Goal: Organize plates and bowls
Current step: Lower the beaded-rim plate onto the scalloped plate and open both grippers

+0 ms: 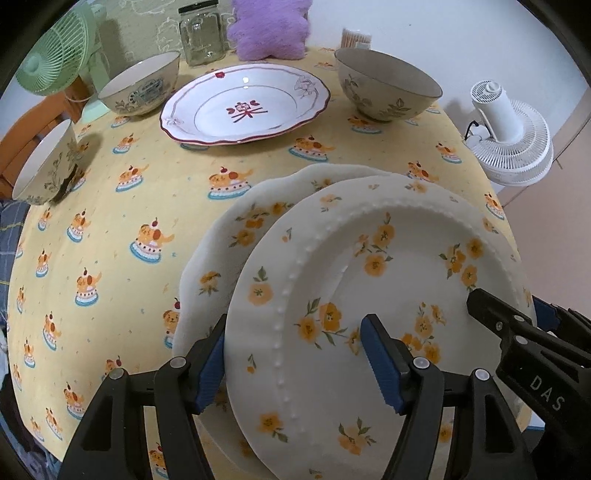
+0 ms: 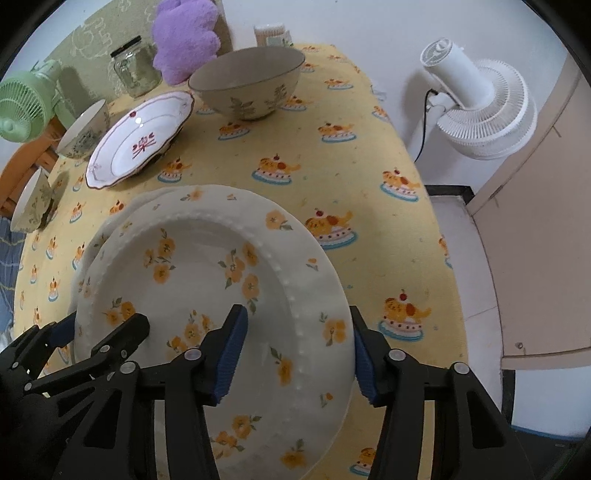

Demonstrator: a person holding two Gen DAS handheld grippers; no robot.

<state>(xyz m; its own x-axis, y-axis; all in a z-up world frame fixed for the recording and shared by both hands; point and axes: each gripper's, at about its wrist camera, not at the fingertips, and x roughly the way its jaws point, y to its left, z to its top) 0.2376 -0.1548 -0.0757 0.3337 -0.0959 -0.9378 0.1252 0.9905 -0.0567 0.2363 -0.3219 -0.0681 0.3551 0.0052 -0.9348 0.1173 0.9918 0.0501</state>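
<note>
A white plate with yellow flowers point(image 1: 369, 295) lies tilted on top of a second, matching plate point(image 1: 229, 236) near the table's front edge. My left gripper point(image 1: 295, 354) is open and straddles the top plate's left rim. My right gripper point(image 2: 295, 354) is open and straddles its right rim; the plate also shows in the right wrist view point(image 2: 207, 280). Further back stand a red-patterned plate point(image 1: 243, 103), a bowl behind it on the left point(image 1: 140, 88), a bowl on the right point(image 1: 384, 85) and a bowl at the left edge point(image 1: 44, 162).
The table has a yellow cloth with cake prints point(image 1: 129, 206). At the back are a glass jar point(image 1: 201, 35), a purple plush cushion point(image 1: 269, 29) and a green fan point(image 1: 55, 55). A white fan point(image 1: 509, 133) stands off the table's right side.
</note>
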